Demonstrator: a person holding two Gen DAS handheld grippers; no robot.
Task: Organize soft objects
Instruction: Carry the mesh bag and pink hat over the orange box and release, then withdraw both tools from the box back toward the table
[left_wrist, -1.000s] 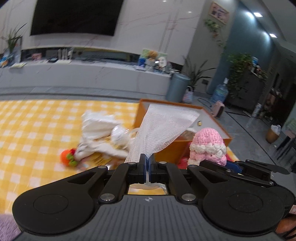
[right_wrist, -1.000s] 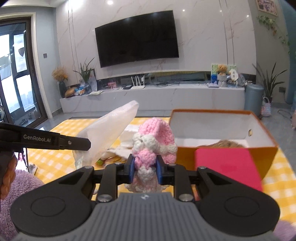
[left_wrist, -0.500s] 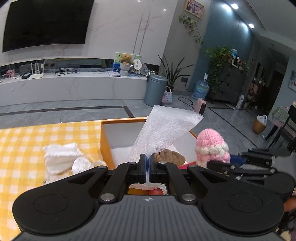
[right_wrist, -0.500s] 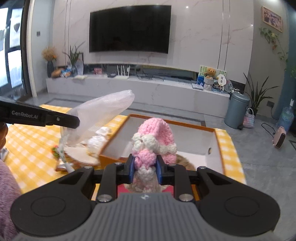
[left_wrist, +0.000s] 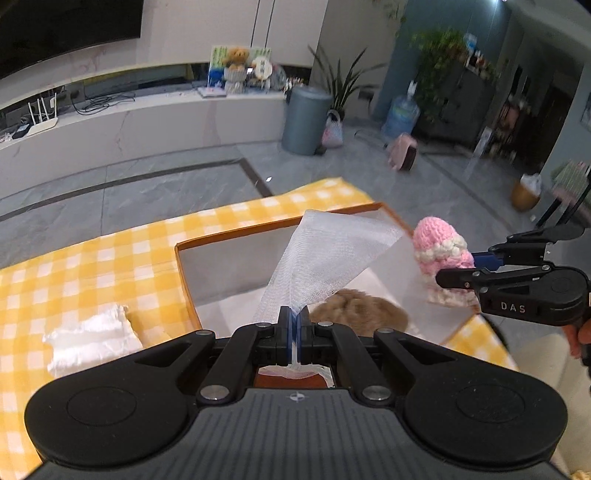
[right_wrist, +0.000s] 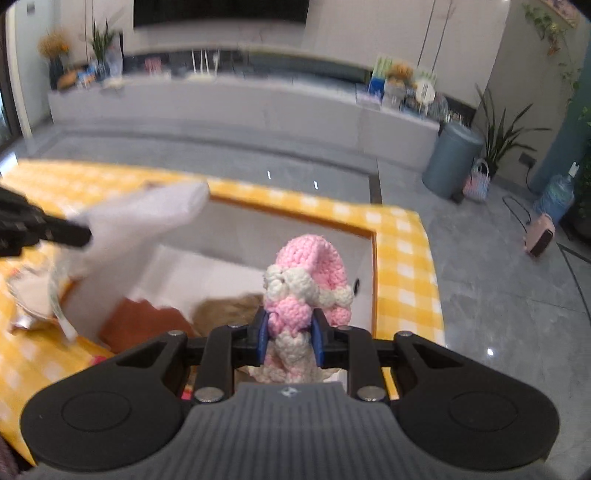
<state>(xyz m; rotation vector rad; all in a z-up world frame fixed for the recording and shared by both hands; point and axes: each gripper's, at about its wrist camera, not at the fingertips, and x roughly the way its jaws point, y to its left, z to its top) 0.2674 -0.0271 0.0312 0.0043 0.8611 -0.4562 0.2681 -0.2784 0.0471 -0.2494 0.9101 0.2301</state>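
My left gripper (left_wrist: 294, 320) is shut on a white foam net sleeve (left_wrist: 325, 262) and holds it above the orange box (left_wrist: 236, 237). The sleeve also shows in the right wrist view (right_wrist: 147, 218). My right gripper (right_wrist: 288, 329) is shut on a pink and white crocheted toy (right_wrist: 308, 280), held over the right side of the box (right_wrist: 372, 258). The toy also shows in the left wrist view (left_wrist: 441, 254). A brown fluffy thing (left_wrist: 360, 308) lies inside the box.
The box stands on a yellow checked cloth (left_wrist: 85, 266). A crumpled white soft item (left_wrist: 90, 334) lies on the cloth left of the box. A reddish-brown item (right_wrist: 144, 323) lies in the box. The floor drops away past the table's far and right edges.
Both grippers have moved forward and now hang over the open box, each still holding its item. The orange toy and other clutter have slid out of the left wrist view.
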